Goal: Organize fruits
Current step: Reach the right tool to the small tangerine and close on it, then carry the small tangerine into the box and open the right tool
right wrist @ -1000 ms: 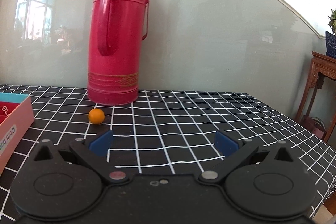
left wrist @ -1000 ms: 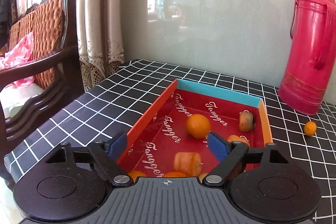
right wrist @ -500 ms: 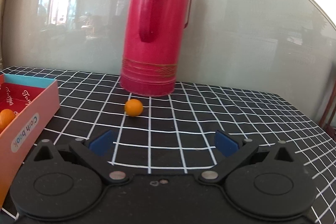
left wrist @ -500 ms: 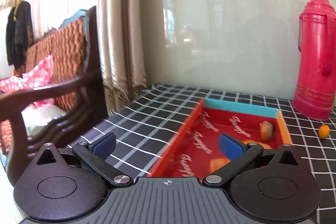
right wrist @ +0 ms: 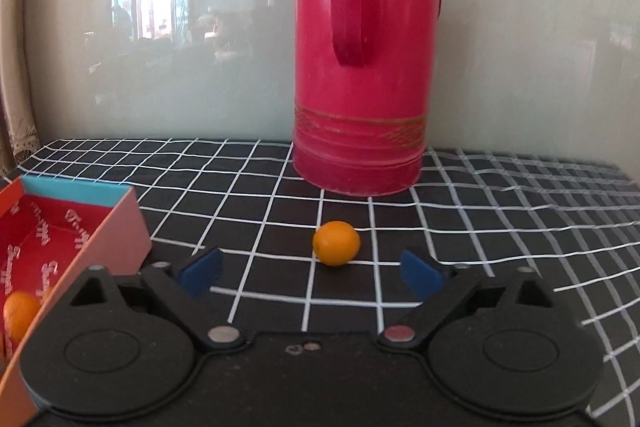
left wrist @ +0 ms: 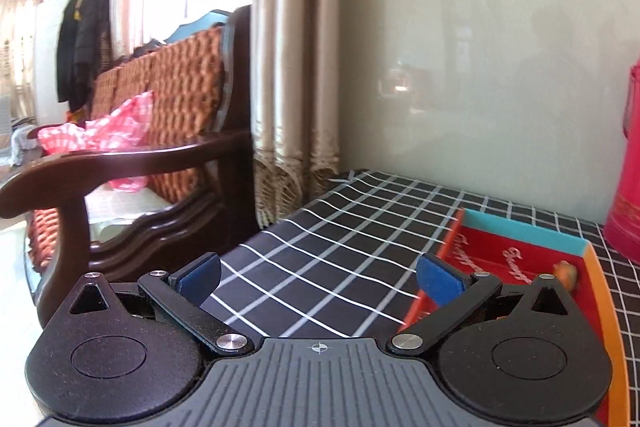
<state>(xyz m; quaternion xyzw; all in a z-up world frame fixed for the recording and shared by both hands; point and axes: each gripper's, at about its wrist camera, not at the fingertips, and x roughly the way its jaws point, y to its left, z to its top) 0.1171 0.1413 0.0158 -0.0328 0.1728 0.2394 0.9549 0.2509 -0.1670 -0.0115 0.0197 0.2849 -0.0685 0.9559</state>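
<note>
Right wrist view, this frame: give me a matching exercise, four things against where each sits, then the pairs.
Things:
1. small orange fruit
2. red thermos
3. box
4. right gripper

Places:
A. upright at the back, by the wall
B. at the left edge, fruit inside
C. loose on the checked tablecloth, in front of the thermos
D. open, just short of the loose fruit, nothing between its fingers

Pairs: 1-C, 2-A, 3-B, 4-D
</note>
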